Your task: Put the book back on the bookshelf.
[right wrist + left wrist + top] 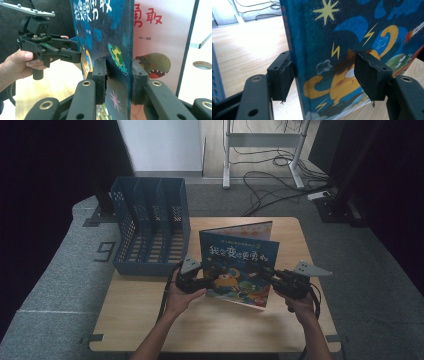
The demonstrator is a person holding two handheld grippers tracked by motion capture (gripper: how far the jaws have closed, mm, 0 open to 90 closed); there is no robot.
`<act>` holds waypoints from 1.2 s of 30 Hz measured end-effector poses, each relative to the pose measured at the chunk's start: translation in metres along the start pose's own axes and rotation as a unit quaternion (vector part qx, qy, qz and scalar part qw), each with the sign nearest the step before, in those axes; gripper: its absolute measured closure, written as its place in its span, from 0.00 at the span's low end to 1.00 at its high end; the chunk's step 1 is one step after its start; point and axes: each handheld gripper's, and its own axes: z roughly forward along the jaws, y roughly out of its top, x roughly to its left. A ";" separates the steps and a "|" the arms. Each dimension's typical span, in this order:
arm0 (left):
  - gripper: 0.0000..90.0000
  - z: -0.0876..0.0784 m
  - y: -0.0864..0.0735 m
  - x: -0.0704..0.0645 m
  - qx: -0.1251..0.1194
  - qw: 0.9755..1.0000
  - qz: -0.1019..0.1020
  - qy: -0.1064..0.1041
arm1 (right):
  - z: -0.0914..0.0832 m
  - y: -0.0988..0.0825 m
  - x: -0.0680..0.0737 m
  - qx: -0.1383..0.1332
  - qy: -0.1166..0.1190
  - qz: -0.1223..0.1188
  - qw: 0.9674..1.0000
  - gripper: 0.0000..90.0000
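A blue picture book (240, 270) with yellow cartoon art stands tilted on the wooden table (210, 325). A second book (240, 229) with an orange-pink cover stands behind it. My left gripper (212, 281) is at the blue book's left edge. In the left gripper view its jaws stand wide around the spine (292, 50); the left pad (284, 75) touches it and the right pad (372, 75) stands off the cover. My right gripper (267, 275) straddles the right edge (125, 50), pads close on both sides with a thin gap. The right gripper view shows the left gripper (75, 56) in a hand.
A blue slotted file organizer (150, 225) with three bays stands at the table's back left, close to the left hand. The pink cover (155, 37) rises just behind the blue book. Cables (270, 180) and a desk frame lie on the floor beyond the table.
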 end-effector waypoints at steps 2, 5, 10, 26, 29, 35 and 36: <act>0.38 0.001 0.000 -0.001 -0.001 1.000 0.001 0.002 | 0.000 -0.001 -0.001 0.000 -0.001 0.001 1.000 0.78; 0.40 0.001 0.000 -0.001 -0.004 1.000 0.001 0.001 | 0.000 -0.002 -0.002 0.001 -0.003 0.005 1.000 0.76; 0.39 0.001 0.002 0.000 -0.008 1.000 0.003 -0.003 | 0.000 -0.004 -0.004 0.004 -0.006 0.005 1.000 0.75; 0.46 -0.004 0.004 -0.003 -0.036 0.999 0.022 -0.003 | 0.002 -0.012 -0.012 0.026 -0.030 0.003 0.999 0.72; 0.46 -0.004 0.004 -0.004 -0.039 0.999 0.024 -0.008 | 0.002 -0.013 -0.012 0.033 -0.033 0.002 0.999 0.69; 0.45 -0.005 0.005 -0.007 -0.043 0.999 0.030 -0.014 | 0.003 -0.013 -0.011 0.035 -0.046 -0.004 0.998 0.61; 0.45 -0.004 0.005 -0.007 -0.043 0.999 0.030 -0.014 | 0.003 -0.013 -0.011 0.035 -0.046 -0.004 0.998 0.61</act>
